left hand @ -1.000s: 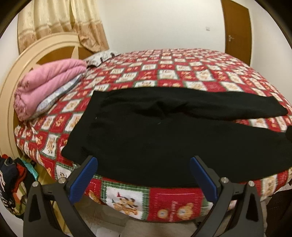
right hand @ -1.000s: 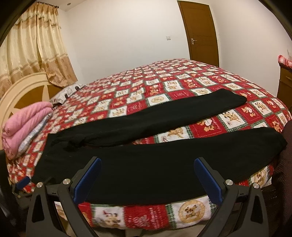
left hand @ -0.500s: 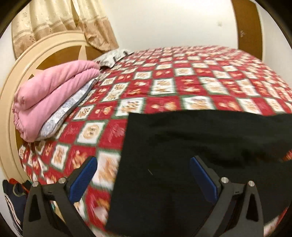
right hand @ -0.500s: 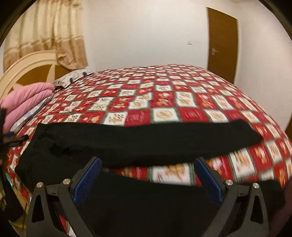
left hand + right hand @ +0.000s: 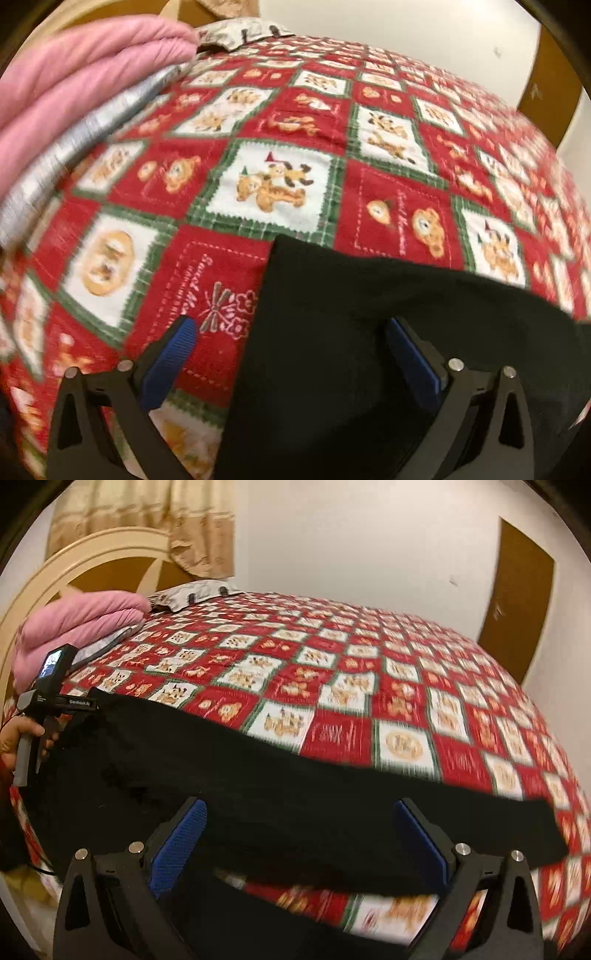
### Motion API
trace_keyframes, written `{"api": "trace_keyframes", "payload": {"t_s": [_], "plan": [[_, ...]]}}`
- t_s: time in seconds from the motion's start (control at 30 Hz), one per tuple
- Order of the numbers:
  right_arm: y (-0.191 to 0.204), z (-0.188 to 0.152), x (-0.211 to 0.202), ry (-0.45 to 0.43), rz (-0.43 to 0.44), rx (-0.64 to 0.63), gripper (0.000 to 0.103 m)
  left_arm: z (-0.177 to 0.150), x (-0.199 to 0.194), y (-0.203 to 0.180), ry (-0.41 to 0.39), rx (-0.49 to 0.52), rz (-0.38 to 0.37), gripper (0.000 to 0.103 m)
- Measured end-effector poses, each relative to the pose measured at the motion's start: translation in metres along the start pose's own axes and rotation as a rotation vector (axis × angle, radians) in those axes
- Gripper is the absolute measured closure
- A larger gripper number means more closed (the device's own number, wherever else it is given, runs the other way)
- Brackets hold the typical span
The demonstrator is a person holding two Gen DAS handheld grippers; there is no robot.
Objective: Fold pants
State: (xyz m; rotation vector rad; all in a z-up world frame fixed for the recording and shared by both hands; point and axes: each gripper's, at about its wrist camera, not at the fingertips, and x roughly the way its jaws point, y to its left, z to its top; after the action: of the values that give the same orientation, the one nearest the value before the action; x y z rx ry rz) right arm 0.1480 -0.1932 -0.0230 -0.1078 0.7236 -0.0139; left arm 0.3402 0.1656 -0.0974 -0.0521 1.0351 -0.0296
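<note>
Black pants (image 5: 258, 775) lie spread flat on the red patterned bedspread (image 5: 369, 672), legs running right. In the left wrist view the waist's far corner (image 5: 288, 254) of the pants (image 5: 351, 350) sits just ahead of my open left gripper (image 5: 291, 354), which straddles the waist edge low over the bed. My right gripper (image 5: 301, 834) is open and empty, low over the far leg near its middle. The left gripper and the hand holding it show in the right wrist view (image 5: 79, 703) at the waist end.
A folded pink blanket (image 5: 74, 74) lies on a grey one at the head of the bed, by the cream headboard (image 5: 92, 561). A patterned pillow (image 5: 195, 590) lies behind it. A brown door (image 5: 517, 602) stands at the far right.
Both grippers have moved forward and down toward the pants. The left one has come close to the waist corner; the right one is now over the far leg. Both stay open.
</note>
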Motion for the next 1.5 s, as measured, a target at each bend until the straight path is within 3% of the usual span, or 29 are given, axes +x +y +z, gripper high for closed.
{"api": "trace_keyframes", "payload": {"t_s": [0.13,0.27,0.37,0.43,0.53,0.6,0.63,0.67,0.7,0.73,0.77,0.8,0.93,1.2,1.37,1.5], "plan": [[-0.019,0.025,0.036,0.031,0.036,-0.055,0.007,-0.002,-0.002,-0.003,-0.041,0.03,-0.007,0.0],[-0.041,0.041,0.089,0.151,0.148,-0.056,0.01,0.002,-0.003,-0.002,-0.037,0.039,-0.026,0.002],[-0.043,0.04,0.115,0.217,0.193,-0.08,0.011,0.007,-0.002,-0.003,-0.062,0.037,-0.041,0.015],[-0.04,0.04,0.13,0.24,0.191,-0.133,0.011,0.008,-0.002,-0.007,-0.073,0.048,-0.047,0.024],[-0.032,0.033,0.155,0.335,0.253,-0.23,0.011,0.01,-0.001,-0.014,-0.082,0.082,-0.059,0.038],[-0.031,0.032,0.159,0.34,0.287,-0.266,0.012,0.01,-0.002,-0.016,-0.083,0.09,-0.067,0.043],[-0.032,0.033,0.16,0.361,0.305,-0.262,0.015,0.01,-0.002,-0.017,-0.084,0.098,-0.067,0.045],[-0.034,0.035,0.16,0.383,0.323,-0.25,0.023,0.01,-0.002,-0.017,-0.086,0.106,-0.074,0.046],[-0.034,0.037,0.158,0.393,0.336,-0.247,0.042,0.009,-0.002,-0.016,-0.087,0.105,-0.083,0.049],[-0.033,0.038,0.154,0.403,0.351,-0.247,0.056,0.009,-0.003,-0.015,-0.088,0.1,-0.095,0.054],[-0.032,0.039,0.151,0.423,0.367,-0.239,0.09,0.01,-0.004,-0.013,-0.089,0.088,-0.113,0.058],[-0.03,0.04,0.149,0.433,0.365,-0.23,0.096,0.01,-0.005,-0.012,-0.089,0.079,-0.135,0.068],[-0.024,0.042,0.119,0.376,0.301,-0.227,0.097,0.011,-0.018,-0.009,-0.094,0.04,-0.2,0.086],[-0.033,0.053,0.008,0.142,0.276,-0.124,0.097,-0.004,-0.095,-0.013,-0.29,0.1,-0.206,0.086],[-0.015,0.023,-0.056,0.07,0.306,-0.141,0.097,-0.034,-0.147,0.003,-0.406,0.083,-0.252,0.087],[0.01,-0.031,-0.09,0.068,0.308,-0.206,0.097,-0.076,-0.174,0.021,-0.491,0.08,-0.269,0.087]]}}
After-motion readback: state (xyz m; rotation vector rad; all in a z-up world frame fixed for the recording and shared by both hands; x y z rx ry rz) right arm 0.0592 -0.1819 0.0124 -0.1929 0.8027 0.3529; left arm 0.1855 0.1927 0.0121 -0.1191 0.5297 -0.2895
